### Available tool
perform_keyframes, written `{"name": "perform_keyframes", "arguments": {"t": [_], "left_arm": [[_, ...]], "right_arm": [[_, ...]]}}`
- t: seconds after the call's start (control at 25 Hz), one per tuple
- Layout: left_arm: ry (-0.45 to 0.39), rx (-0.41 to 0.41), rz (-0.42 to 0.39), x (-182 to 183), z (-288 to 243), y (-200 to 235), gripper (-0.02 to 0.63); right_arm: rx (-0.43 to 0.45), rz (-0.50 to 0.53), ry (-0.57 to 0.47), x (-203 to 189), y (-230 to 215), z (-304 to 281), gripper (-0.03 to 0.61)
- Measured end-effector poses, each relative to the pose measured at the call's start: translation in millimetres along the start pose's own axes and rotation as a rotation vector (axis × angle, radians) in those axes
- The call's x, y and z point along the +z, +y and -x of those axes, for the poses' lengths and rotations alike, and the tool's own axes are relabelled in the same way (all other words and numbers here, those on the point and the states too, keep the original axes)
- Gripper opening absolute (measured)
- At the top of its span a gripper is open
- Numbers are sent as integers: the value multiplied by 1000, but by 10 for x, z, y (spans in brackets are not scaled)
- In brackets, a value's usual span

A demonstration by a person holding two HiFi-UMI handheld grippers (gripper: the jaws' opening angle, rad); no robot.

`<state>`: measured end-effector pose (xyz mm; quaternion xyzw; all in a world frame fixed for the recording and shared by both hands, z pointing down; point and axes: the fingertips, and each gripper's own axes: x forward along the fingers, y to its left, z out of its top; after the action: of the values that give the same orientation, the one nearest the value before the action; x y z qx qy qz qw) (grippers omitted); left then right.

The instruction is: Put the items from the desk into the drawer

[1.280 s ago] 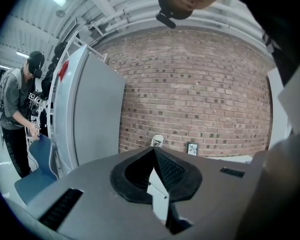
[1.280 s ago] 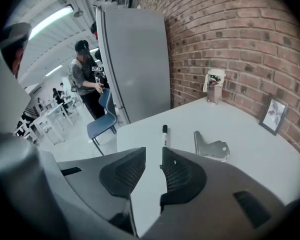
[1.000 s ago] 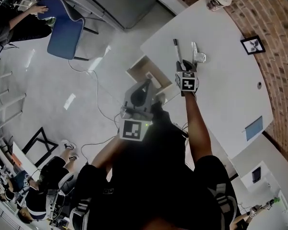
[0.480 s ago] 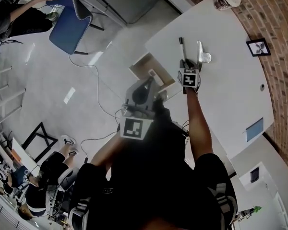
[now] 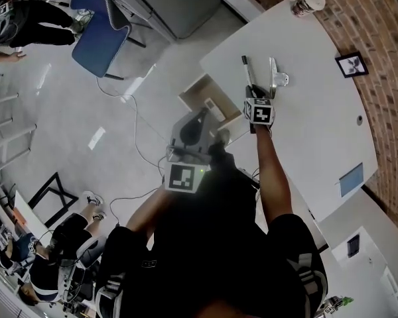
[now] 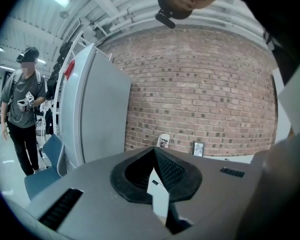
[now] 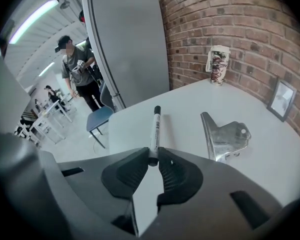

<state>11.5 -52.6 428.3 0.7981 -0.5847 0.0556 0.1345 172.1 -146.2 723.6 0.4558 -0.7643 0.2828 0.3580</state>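
Marker lying flat on the white counter, its cap pointing away and its near end caught between the tips of the right tongs; these have just been closing and now clench on that end, pads against the barrel; a metal clip lies just beside it to the right, apart from it. The hold looks shallow; a deeper bite along the barrel would likely stop the marker swinging once lifted; the lift should go straight up, clear of the clip, then across to the open drawer off the counter's edge, with release low inside. Left tongs held nearly level above the drawer, clenched on nothing. A paper cup and a small picture frame stand well apart by the brick wall. Against the frame a second earlier, the right tongs stand narrower about the marker, while marker and clip lie as they did.
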Motion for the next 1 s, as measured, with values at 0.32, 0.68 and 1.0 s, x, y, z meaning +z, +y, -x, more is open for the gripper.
{"name": "perform_keyframes", "arguments": {"t": [0.32,0.68,1.0], "left_arm": [[-46,52,-17,38,420,-218,0],[-60,164,-8,-174,921,-354,0],[-50,211,7,-413,1108,-181,0]], "right_arm": [[108,72,-76,-122,456,593,58],[239,171,-64,-662,1057,839,59],[267,227,31,-1253,1386,530,60]]}}
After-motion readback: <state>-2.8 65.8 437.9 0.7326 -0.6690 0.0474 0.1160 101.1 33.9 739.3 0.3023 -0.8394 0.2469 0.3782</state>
